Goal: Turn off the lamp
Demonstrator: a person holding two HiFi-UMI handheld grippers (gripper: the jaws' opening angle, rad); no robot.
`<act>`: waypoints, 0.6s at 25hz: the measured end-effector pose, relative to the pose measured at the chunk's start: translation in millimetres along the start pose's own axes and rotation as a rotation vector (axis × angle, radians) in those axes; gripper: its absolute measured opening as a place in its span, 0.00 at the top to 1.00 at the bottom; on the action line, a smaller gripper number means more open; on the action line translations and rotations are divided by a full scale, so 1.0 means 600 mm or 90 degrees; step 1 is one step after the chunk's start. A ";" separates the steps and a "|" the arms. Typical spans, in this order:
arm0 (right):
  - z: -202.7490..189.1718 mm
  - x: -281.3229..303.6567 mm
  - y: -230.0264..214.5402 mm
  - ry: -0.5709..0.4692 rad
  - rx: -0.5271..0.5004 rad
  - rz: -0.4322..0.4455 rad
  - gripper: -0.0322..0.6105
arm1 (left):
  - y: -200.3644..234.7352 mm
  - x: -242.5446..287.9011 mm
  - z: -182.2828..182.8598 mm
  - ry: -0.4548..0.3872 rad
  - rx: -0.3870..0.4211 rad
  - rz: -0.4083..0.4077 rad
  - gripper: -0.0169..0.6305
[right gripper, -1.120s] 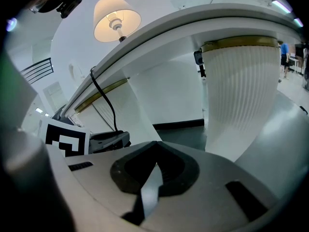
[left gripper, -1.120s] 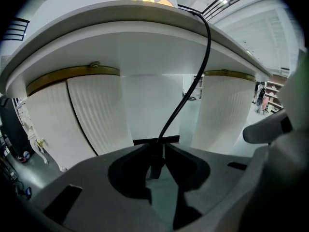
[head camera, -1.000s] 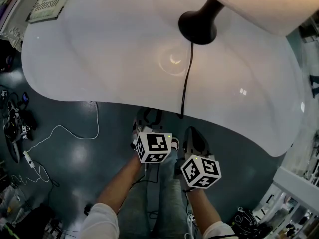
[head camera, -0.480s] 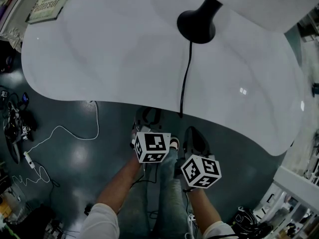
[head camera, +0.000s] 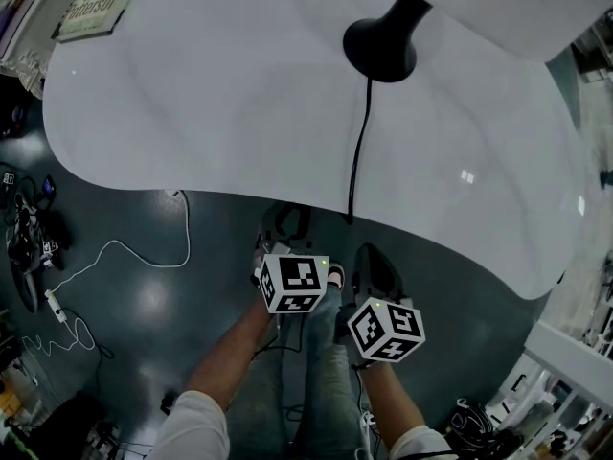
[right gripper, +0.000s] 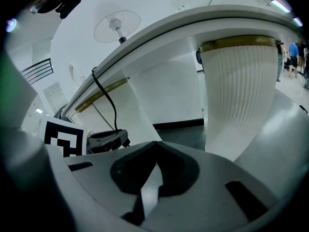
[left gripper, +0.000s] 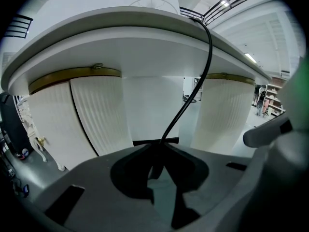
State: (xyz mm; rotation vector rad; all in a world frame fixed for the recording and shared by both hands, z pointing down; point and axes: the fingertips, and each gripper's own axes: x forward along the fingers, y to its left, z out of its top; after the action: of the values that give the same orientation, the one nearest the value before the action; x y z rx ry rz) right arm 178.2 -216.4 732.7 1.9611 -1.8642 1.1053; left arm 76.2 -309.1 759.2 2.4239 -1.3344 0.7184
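A white tabletop [head camera: 192,94] stands over a dark glossy floor [head camera: 144,286]. A sign [head camera: 96,3] at its far-left corner is cut off, and its print is too blurred to read. The lamp [head camera: 380,51] sits unlit at the far edge, with a black base and its shade cropped. Its black cord [head camera: 357,151] drops over the near edge into the left tool [left gripper: 158,154], whose jaws have just been closing and now pinch it. The right tool [right gripper: 155,164] is clenched and empty.
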 end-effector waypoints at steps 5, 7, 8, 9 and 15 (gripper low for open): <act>0.002 0.002 0.004 -0.002 0.000 0.001 0.95 | 0.006 -0.002 0.000 -0.001 -0.001 0.002 0.86; 0.002 0.000 0.005 -0.003 0.000 0.001 0.95 | 0.006 -0.004 0.000 -0.002 -0.002 0.003 0.86; 0.003 0.000 0.005 -0.003 0.000 0.001 0.95 | 0.007 -0.005 0.001 -0.004 -0.003 0.004 0.86; 0.003 0.000 0.005 -0.003 0.000 0.002 0.95 | 0.007 -0.006 0.002 -0.007 -0.004 0.004 0.86; 0.007 -0.004 0.006 -0.006 -0.002 0.002 0.95 | -0.002 -0.013 0.011 -0.026 -0.012 -0.010 0.84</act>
State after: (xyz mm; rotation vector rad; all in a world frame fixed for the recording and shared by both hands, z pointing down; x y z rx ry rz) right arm 176.6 -217.6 727.0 1.9656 -1.8740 1.0948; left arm 75.4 -306.1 749.5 2.4435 -1.3287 0.6524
